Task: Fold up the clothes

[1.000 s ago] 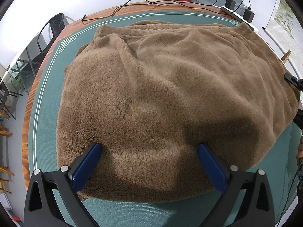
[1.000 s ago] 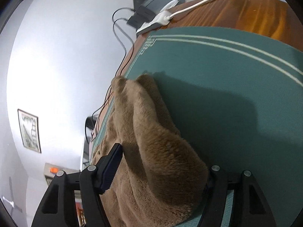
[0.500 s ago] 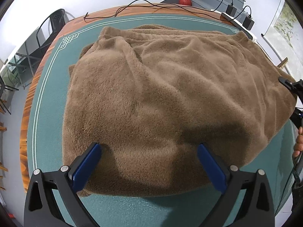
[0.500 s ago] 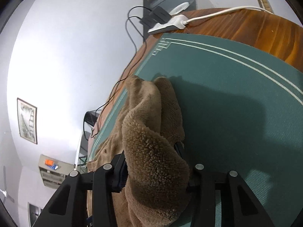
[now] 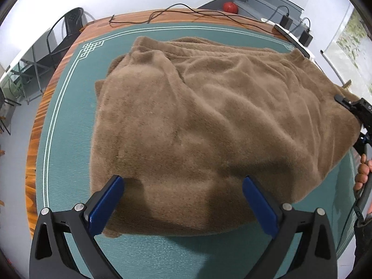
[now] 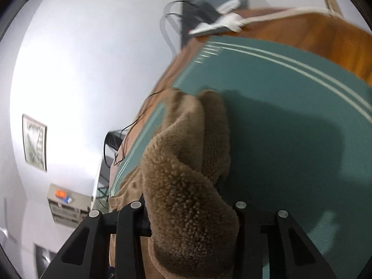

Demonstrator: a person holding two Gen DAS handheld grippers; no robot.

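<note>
A brown fleece garment point(image 5: 204, 125) lies spread on the green mat point(image 5: 60, 139), bunched in soft folds. My left gripper point(image 5: 183, 200) is open, its blue pads over the garment's near edge, holding nothing. My right gripper point(image 6: 190, 211) is shut on a fold of the garment's right edge point(image 6: 186, 186) and lifts it off the mat. It also shows at the right rim of the left wrist view point(image 5: 359, 116), at the garment's right side.
The mat covers a wooden table point(image 5: 41, 107). Black cables point(image 5: 186, 15) and a white power strip point(image 5: 290, 36) lie along the far edge. A chair point(image 5: 67, 30) stands at the far left. A hand point(image 5: 362, 174) holds the right gripper.
My right gripper has closed on the garment's edge and raised it. My left gripper has drawn back from the garment, still open.
</note>
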